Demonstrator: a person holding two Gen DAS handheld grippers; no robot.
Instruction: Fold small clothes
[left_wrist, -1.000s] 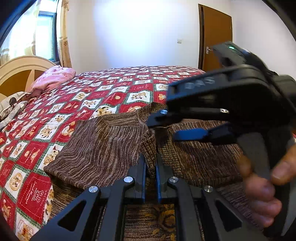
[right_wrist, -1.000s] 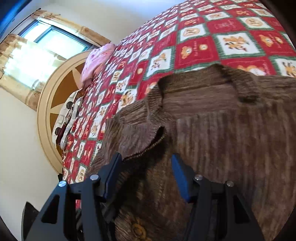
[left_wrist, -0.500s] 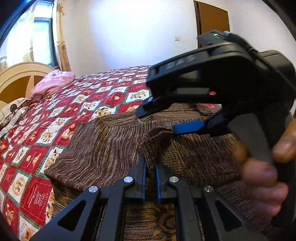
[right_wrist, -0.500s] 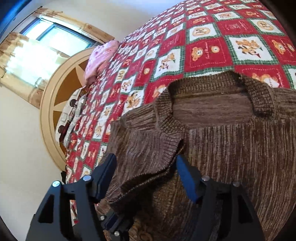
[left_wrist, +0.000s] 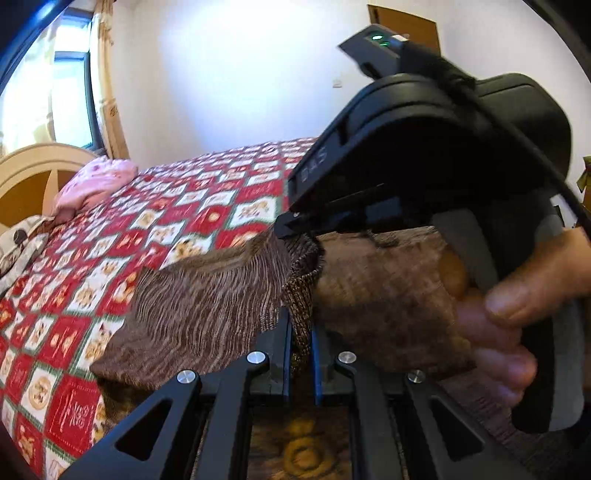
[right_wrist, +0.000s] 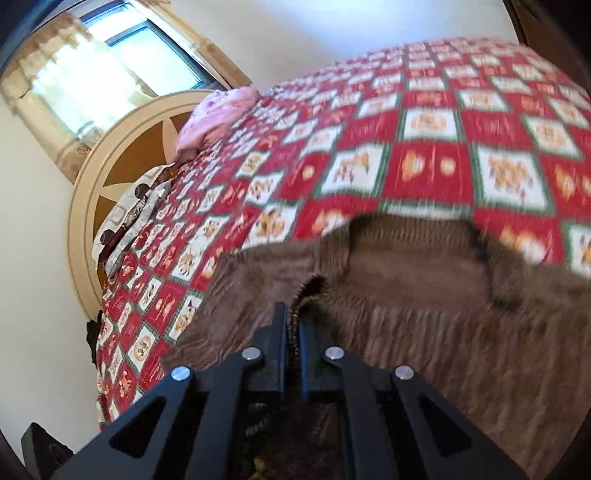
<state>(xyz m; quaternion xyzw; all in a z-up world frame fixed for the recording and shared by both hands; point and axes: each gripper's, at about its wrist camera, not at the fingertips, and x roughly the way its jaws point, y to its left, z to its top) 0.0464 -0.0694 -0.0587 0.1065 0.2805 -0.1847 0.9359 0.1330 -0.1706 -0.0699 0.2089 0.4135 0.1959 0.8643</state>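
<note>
We see a brown knit sweater lying on a bed under a red, white and green checked quilt. Part of the sweater is raised off the quilt, and the rest spreads flat toward the near edge.

The left gripper has its jaws pressed together on a fold of the sweater's knit edge, which stands up between them. The right gripper has just been closing, and its jaws now pinch a ribbed edge of the sweater near the neck opening. In the left wrist view the right gripper sits just beyond and above the left one, its tip touching the raised cloth, with a hand wrapped round its handle at the right edge.

From the right wrist view the neck opening lies just past the jaws, with the collar rib curving around it; this view is blurred.

A pink pillow rests at the head of the bed against a rounded cream headboard. A curtained window is behind it, and a brown door shows in the far wall.
</note>
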